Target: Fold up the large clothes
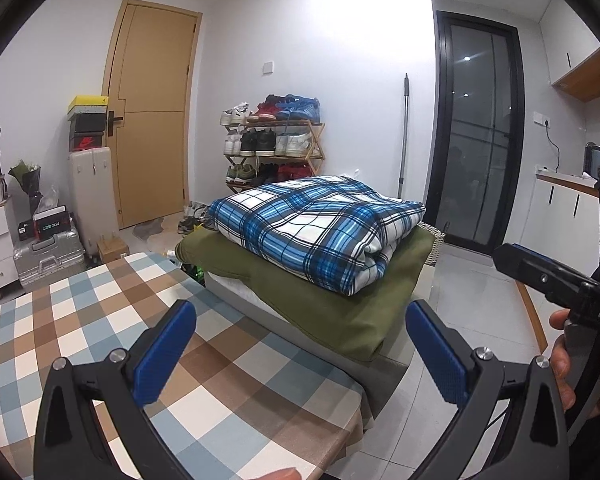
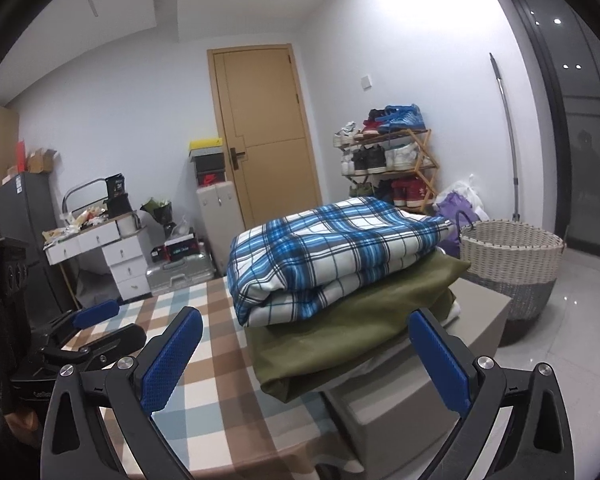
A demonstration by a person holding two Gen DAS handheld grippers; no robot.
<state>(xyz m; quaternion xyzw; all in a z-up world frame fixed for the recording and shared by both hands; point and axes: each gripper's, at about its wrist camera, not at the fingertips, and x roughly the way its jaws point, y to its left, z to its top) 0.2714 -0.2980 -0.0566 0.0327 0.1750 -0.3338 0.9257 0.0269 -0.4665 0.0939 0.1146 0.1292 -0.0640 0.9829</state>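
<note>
Far left in the right wrist view, a white drawer unit point(image 2: 112, 256) stands littered with small items, and the left tongs point(image 2: 100, 328) show low at that edge, spread wide with nothing between the blue pads. The same left tongs point(image 1: 300, 360) fill the bottom of their own view, jaws far apart and empty, held above the checked counter point(image 1: 100, 320), whose brown, blue and white cloth runs up to the laundry. Just right of that, a folded blue plaid blanket point(image 1: 320, 228) lies on top of a folded olive-green cloth point(image 1: 332, 300), and the two form a stack resting on a grey box-like block point(image 2: 420, 392) that touches the counter's end. In the right wrist view the plaid blanket point(image 2: 332, 252) overhangs the olive-green cloth point(image 2: 360, 328) toward the camera, and the stack's near corner sits between the blue pads of the right tongs point(image 2: 304, 364), which gape wide and grip nothing. Behind the stack are a tan door point(image 2: 264, 132) and a wooden shoe rack point(image 2: 388, 160) full of sneakers. Further right a woven laundry basket point(image 2: 512, 268) stands on the tiled floor beside the block. At the right edge of the left wrist view, the right tongs point(image 1: 548, 276) reach in, held by a hand point(image 1: 564, 364).
</note>
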